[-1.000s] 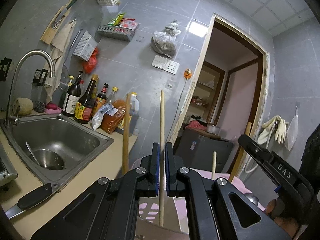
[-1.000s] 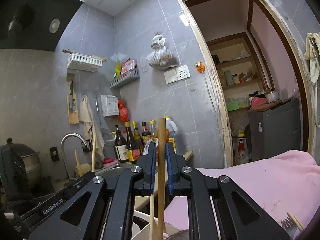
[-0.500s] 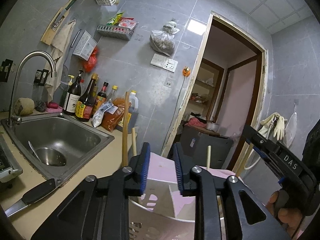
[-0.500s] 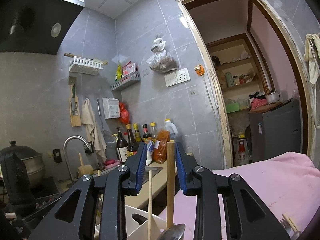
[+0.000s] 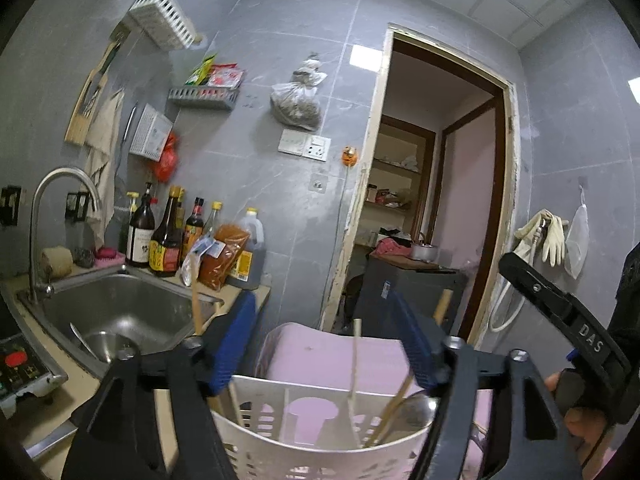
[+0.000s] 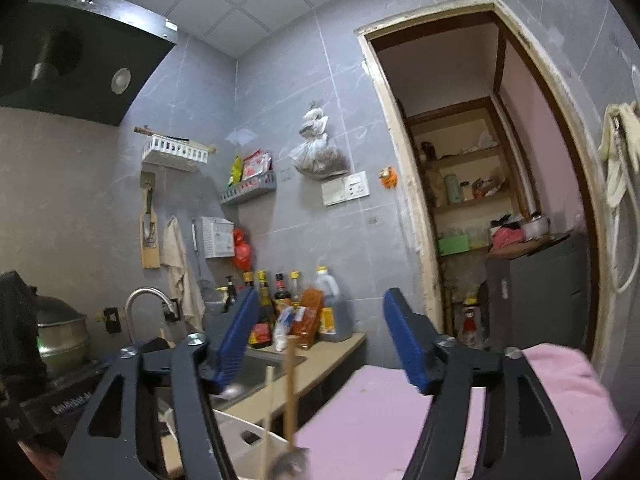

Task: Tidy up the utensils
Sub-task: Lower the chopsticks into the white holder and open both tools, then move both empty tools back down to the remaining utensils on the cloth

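Observation:
A white perforated utensil basket (image 5: pixel 320 444) fills the bottom of the left wrist view. Thin wooden chopsticks (image 5: pixel 354 360) and a metal spoon (image 5: pixel 416 404) stand in it. My left gripper (image 5: pixel 324 344) hovers just above it, jaws opening, and the pads touch nothing. In the right wrist view my right gripper (image 6: pixel 322 340) is also opening. A wooden chopstick (image 6: pixel 290 392) rises free between its jaws from the basket (image 6: pixel 244 436), above a spoon bowl (image 6: pixel 290 460). The right gripper's body (image 5: pixel 560 320) shows at the left view's right edge, held by a hand (image 5: pixel 576 424).
A steel sink (image 5: pixel 116 312) with a tap (image 5: pixel 60 184) lies to the left. Sauce bottles (image 5: pixel 168 236) line the counter behind it. A knife (image 5: pixel 48 444) lies on the counter's front. Pink cloth (image 6: pixel 400 412) covers the surface right of the basket. A doorway (image 5: pixel 440 200) opens behind.
Both grippers were shut on upright wooden chopsticks. They have let go, opened wide and drawn back and up, and the sticks now stand lower in the basket.

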`<state>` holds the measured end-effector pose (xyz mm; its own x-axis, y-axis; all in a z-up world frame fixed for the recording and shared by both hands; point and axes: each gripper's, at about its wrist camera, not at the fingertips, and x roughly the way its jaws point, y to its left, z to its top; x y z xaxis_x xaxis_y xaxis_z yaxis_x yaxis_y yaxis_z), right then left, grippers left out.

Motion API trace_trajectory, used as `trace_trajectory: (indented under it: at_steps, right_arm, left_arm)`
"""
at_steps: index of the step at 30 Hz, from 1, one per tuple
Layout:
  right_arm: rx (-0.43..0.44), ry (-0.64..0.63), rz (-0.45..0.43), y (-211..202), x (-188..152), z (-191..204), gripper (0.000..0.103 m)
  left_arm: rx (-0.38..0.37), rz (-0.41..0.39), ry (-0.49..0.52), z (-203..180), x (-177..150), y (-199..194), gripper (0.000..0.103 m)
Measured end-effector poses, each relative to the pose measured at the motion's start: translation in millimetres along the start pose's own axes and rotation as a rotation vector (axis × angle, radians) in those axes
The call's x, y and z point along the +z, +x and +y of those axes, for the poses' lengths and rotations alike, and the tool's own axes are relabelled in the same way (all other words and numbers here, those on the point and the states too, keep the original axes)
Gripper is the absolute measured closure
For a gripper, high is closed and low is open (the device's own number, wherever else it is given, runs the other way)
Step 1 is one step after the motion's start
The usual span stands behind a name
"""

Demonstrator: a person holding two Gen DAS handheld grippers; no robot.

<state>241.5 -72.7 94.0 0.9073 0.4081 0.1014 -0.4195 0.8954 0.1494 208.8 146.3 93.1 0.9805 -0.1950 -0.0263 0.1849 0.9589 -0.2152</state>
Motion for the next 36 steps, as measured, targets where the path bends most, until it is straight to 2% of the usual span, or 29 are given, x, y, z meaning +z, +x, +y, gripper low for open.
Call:
trace_trajectory:
  at_steps: [2,4,6,8,10,16,22,27,33,36]
  right_arm:
    - [-0.023,-0.017,-0.001,-13,5,-11,0.024]
    - [-0.046,-0.035,0.002,-25,8,-21,0.019]
    - [-0.069,-0.050,0.006,-37,10,-30,0.014]
    - [-0.092,-0.064,0.012,-50,12,-41,0.003]
    - [-0.115,-0.070,0.011,-64,12,-54,0.000]
    - [-0.185,-0.094,0.031,-96,11,-85,0.000]
    - [-0.247,-0.109,0.088,-115,6,-114,0.000]
    - [-0.285,-0.128,0.181,-120,-5,-134,0.000]
    - [-0.305,-0.088,0.334,-118,-26,-161,0.000]
    - [-0.292,-0.068,0.419,-115,-38,-173,0.008]
  left_arm:
    - [-0.017,-0.004,0.008,-11,0,-2,0.024]
    - [-0.037,0.001,0.013,-21,0,-3,0.017]
    - [-0.057,0.012,0.032,-35,-2,-3,0.014]
    - [-0.075,0.017,0.064,-51,-5,-4,0.012]
    - [-0.098,0.027,0.090,-64,-8,-3,0.008]
    - [-0.202,0.106,0.123,-103,-25,5,0.006]
    - [-0.265,0.216,0.143,-133,-50,21,0.006]
    - [-0.291,0.323,0.169,-152,-74,37,0.006]
    - [-0.317,0.469,0.164,-165,-103,59,0.006]
    - [-0.328,0.548,0.165,-171,-115,72,0.006]
